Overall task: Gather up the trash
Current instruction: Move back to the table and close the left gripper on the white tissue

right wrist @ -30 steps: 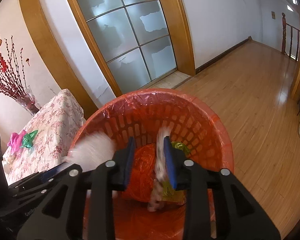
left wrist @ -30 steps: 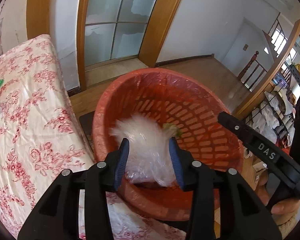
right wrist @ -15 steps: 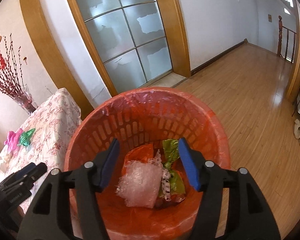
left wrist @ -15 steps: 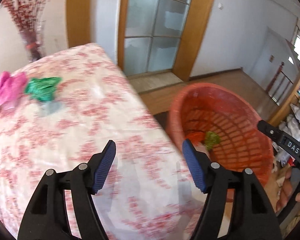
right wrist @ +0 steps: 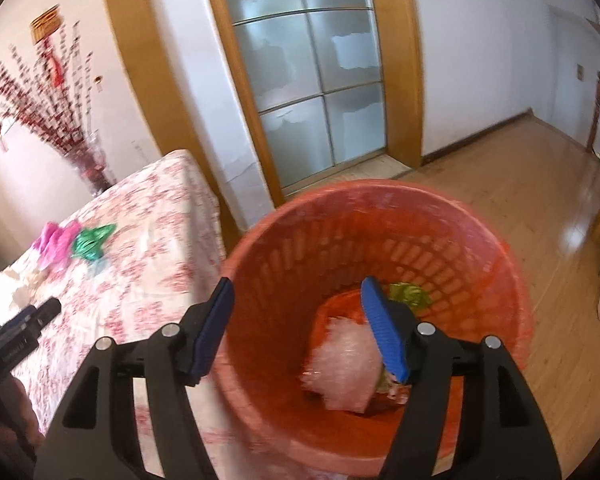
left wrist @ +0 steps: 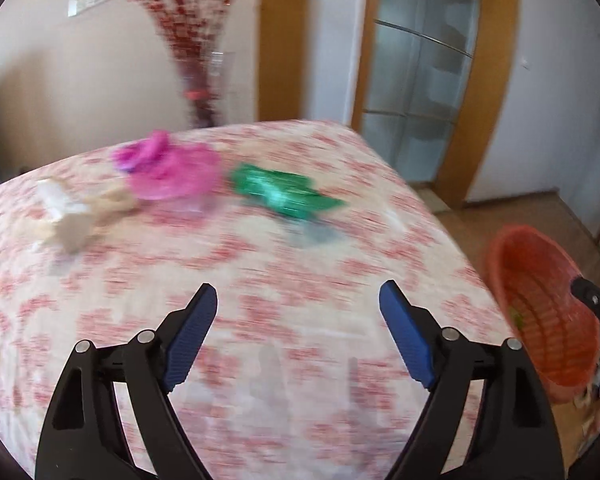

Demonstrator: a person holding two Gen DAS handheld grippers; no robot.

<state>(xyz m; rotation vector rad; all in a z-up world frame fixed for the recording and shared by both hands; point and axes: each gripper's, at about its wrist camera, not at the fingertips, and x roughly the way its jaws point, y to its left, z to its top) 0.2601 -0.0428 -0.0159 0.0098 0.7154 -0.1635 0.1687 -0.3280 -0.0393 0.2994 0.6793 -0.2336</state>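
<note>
Trash is seen in two places: a green wrapper (left wrist: pixel 284 196), a pink wrapper (left wrist: pixel 168 168) and some pale paper scraps (left wrist: pixel 72 220) are left near the far edge of the worktop (left wrist: pixel 260 280), while a clear plastic wad (right wrist: pixel 344 360) and other bits are already down in the red basket (right wrist: pixel 380 208) beside the worktop's right edge. The left gripper (left wrist: pixel 296 336) is held over the worktop and the right gripper (right wrist: pixel 296 328) over the basket, and both pairs of fingers are spread wide with nothing in them. A new pick-up seems to be the step in hand, so the left gripper should likely be brought to the green wrapper and closed on it.
</note>
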